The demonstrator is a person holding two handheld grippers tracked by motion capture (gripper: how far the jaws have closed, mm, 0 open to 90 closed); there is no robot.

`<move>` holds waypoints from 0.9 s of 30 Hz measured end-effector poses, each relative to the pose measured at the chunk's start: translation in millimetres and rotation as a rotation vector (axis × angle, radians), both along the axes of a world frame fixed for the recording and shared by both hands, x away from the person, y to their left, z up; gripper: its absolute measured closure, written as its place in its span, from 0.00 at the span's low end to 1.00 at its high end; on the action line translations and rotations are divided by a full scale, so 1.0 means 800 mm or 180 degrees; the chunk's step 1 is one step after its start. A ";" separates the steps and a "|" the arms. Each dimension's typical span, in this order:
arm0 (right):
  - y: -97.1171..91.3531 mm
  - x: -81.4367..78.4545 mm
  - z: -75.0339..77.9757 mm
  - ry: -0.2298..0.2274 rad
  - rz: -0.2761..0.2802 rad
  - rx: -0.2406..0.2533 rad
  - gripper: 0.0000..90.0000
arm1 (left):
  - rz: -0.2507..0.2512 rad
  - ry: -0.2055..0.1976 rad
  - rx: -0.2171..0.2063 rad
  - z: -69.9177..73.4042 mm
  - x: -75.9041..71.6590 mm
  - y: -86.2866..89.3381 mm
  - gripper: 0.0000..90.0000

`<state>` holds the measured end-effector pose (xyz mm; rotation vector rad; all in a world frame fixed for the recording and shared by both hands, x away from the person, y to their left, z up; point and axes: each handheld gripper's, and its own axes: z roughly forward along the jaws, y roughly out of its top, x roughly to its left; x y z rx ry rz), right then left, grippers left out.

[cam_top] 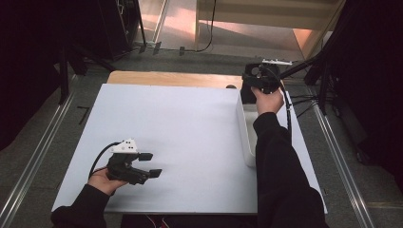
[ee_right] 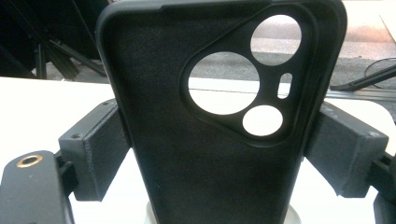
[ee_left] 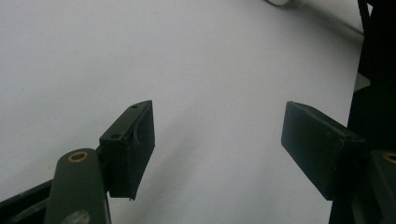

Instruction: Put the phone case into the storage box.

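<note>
We have the phone case clamped between the jaws of the right gripper, upper right of the high view, above the far end of the white bin. So the pick looks done; placing remains, we judge. The case is black, matte inside, upright, with a rounded triangular camera cutout. Left gripper rests lower left on the white table, jaws apart, holding nothing.

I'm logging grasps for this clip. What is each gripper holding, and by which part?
The right gripper clamps a black phone case by its two long side edges, below the camera cutout. The left gripper is open over the white table, holding nothing.
</note>
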<state>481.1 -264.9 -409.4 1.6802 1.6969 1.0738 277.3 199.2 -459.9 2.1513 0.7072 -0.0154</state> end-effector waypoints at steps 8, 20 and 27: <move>0.000 0.001 -0.014 0.0028 -0.0009 0.0017 0.13 | -0.0019 0.0001 0.0013 0.000 0.000 0.000 0.29; 0.000 -0.003 -0.025 0.0046 -0.0044 0.0037 0.12 | -0.0016 0.0002 0.0019 0.000 0.000 0.000 0.29; -0.001 -0.009 -0.034 0.0115 -0.0051 0.0035 0.12 | -0.0006 -0.0002 0.0006 0.000 0.000 -0.001 0.29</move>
